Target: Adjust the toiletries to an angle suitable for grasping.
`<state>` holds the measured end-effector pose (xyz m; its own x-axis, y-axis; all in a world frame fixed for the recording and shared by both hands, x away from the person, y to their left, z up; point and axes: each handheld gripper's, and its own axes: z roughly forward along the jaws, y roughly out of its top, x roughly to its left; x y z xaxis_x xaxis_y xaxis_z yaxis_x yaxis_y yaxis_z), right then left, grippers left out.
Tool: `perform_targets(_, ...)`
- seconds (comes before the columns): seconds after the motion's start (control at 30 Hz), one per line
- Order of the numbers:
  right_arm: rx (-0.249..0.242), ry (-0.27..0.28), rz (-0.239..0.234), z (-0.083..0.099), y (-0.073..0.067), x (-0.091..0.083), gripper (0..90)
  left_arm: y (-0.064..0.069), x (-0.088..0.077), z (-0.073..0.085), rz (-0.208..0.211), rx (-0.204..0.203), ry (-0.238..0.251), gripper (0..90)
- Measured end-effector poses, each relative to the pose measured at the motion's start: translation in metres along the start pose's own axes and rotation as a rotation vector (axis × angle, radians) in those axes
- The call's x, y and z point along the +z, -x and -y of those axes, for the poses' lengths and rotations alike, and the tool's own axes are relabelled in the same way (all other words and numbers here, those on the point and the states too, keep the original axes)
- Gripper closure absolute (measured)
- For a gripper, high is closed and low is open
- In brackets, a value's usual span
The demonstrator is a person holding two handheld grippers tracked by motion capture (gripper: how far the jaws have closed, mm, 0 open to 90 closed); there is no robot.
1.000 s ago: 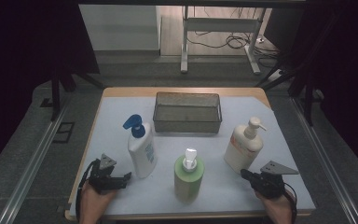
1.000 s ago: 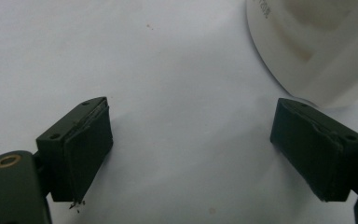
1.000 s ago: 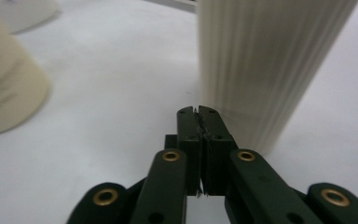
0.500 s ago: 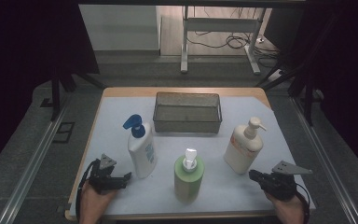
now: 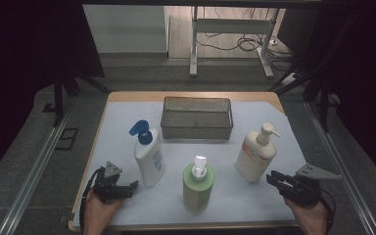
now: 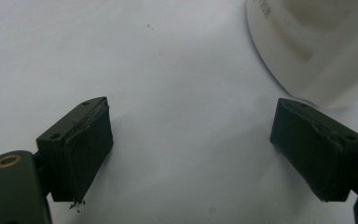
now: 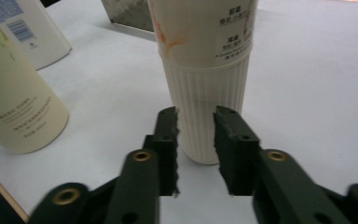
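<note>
Nothing is yet lifted or moved: three bottles stand upright on the pale desk [image 5: 274, 193] in front of an empty mesh basket [image 5: 197, 117], so the likely work of putting them in it lies wholly ahead; the right gripper [image 5: 276, 178] hangs just short of the cream bottle [image 5: 255, 155], its jaws narrow and just now opening, with nothing between them; in the right gripper view the ribbed foot of that bottle [image 7: 205, 88] stands directly beyond the tips, apart from them, so a wider spread and an approach are what a grasp would call for; the left gripper [image 5: 127, 187] rests low at the desk's near left, jaws wide and empty over bare surface, the white base of the blue-capped bottle [image 5: 148, 155] just beyond one pad in its own view [image 6: 307, 42]; the green bottle [image 5: 198, 182] stands between the two hands, nearest the front edge. The cream bottle is smooth plastic above, finely fluted below, with a pump top and printed label; the blue-capped one is flat-sided, glossy white; the green one is a matt cylinder with a clear-looking pump head; the basket is dark wire mesh, rectangular, shallow-walled; the desk cover is matt and faintly speckled.
</note>
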<state>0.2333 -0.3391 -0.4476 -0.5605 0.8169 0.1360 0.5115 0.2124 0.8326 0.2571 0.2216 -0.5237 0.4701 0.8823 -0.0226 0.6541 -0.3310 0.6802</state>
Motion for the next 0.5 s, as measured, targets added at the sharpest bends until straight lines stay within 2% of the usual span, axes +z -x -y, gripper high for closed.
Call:
perform_targets(0.03,0.006,-0.004,0.000,-0.002,0.000,-0.001,61.8,0.000,0.000,0.000,0.000,0.000,0.000,12.5)
perform_targets(0.13,0.008,-0.004,0.009,-0.005,-0.001,-0.002,57.8,0.000,0.000,0.000,0.000,0.000,0.000,12.5)
perform_targets(0.2,0.005,-0.002,0.022,-0.011,-0.001,-0.004,49.8,0.000,0.000,0.000,0.000,0.000,0.000,12.5)
perform_targets(0.5,0.021,0.015,0.041,-0.032,-0.003,-0.001,38.2,0.000,0.000,0.000,0.000,0.000,-0.001,12.5)
